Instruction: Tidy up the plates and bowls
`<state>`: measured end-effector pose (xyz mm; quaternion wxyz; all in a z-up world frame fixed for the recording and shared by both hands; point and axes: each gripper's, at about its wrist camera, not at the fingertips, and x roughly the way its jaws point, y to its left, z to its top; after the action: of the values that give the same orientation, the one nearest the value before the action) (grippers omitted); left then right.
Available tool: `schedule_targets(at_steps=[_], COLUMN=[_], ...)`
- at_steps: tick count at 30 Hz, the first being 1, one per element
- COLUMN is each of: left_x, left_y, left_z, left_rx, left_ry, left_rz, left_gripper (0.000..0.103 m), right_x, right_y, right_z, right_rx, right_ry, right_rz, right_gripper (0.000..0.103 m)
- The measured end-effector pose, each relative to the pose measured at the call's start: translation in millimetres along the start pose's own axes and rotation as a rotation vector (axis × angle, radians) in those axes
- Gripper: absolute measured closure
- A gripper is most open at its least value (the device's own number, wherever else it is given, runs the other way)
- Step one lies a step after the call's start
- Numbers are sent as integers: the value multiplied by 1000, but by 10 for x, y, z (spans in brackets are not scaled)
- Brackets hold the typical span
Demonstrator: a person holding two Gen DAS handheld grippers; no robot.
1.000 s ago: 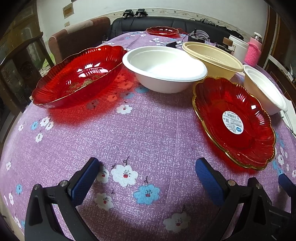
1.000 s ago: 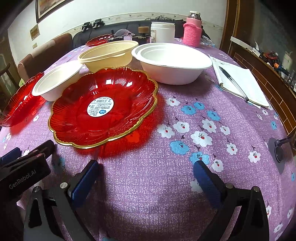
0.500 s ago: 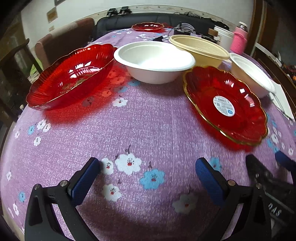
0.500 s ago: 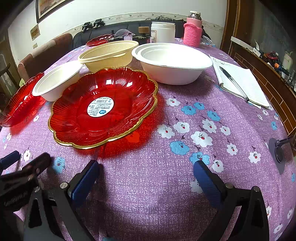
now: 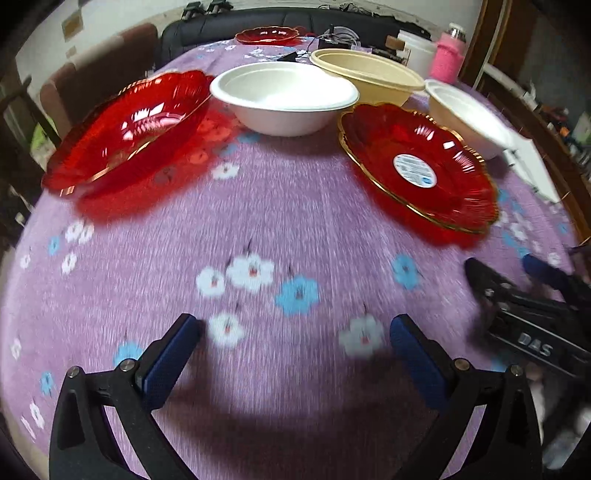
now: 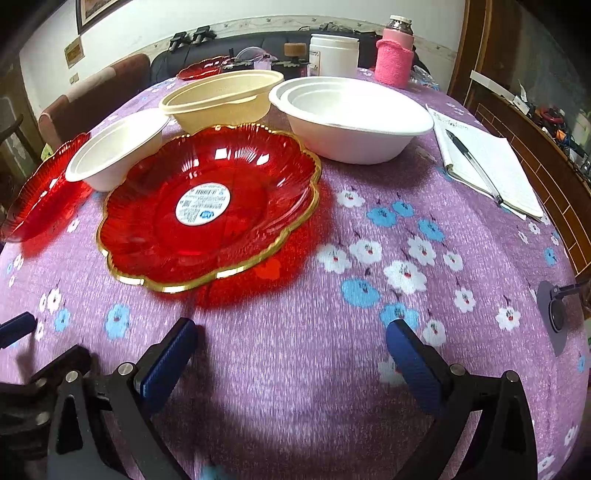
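A round table under a purple floral cloth [image 6: 295, 332] carries the dishes. Nearest the right gripper [image 6: 291, 343] lies a red scalloped plate [image 6: 210, 206], translucent, ribbed, edged in gold, with a round white label at its centre; it sits flat and face up, its outline roughly round with no clear long axis. A second red plate [image 5: 125, 129] sits at the left edge of the cloth, tilted so that its far rim stands higher, and in the left wrist view its length runs from near left to far right. Between the two red plates stands a small white bowl [image 5: 284, 98], upright, mouth up. Behind it is a cream bowl [image 6: 221, 98], and to that bowl's right a larger white bowl [image 6: 351, 118] with what looks like another nested inside. A third, smaller red plate [image 5: 266, 35] rests at the far edge. A notebook [image 6: 491, 166] with a pen [image 6: 472, 164] lies to the right, and a white tub [image 6: 334, 55] and pink-sleeved jar [image 6: 395, 55] stand at the back. The left gripper [image 5: 295, 332] hovers low over bare cloth, fingers spread wide, holding nothing; the right gripper's fingers are likewise spread and empty, just short of the labelled plate's near rim.
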<state>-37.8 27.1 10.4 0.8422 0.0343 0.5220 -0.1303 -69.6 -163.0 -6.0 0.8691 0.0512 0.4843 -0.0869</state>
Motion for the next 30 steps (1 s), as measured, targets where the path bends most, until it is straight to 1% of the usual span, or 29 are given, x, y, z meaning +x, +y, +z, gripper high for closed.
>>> schedule_targets(at_steps=[2,3,6,7,10,11,13,15,18,20,24,28,30], left_x=[-110,-179,-464,-586,-851,-899,-972,-1112,-1298,-1355,-1341,-1232,-1191], left_y=[75,113,274,343,519,539,616,706,800,849,1016,1113,1149], left_z=[-54,-80,-176,-212,-310,-313,-300,-341,-382,-380,-367,-348,-342], left_rx=[-21,-33,-80,-99,-144,-145,-146,-169,-169,-161,-195,-209,-216], left_ry=[-17,-38,-150,-208,-342,-358,-377,-442,-525,-540,-513,-481,-465], left_rz=[-45,-64,-138,-155,-166,-161,-119,-50,34,60,29,36,36], left_gripper=[0,0,0,0,0,0,0,0,0,0,0,0,0], right_x=[-31,-43,-88,-105,-131,-133,-135,-135,-148,-185,-350,-521,-614], right_y=[4,3,7,7,3,1,5,8,2,-8,-56,-104,-108], right_z=[-46,-62,-129,-158,-215,-223,-226,-222,-225,-243,-300,-327,-289], right_rx=[-11,-18,-46,-53,-52,-48,-42,-44,-42,-39,-29,-29,-26], right_ry=[15,26,45,44,23,20,16,13,8,-9,-75,-138,-168], right_rz=[7,11,27,31,32,31,28,30,28,23,18,-1,9], right_gripper=[1,1,1,1,1,1,1,1,1,1,1,1,1])
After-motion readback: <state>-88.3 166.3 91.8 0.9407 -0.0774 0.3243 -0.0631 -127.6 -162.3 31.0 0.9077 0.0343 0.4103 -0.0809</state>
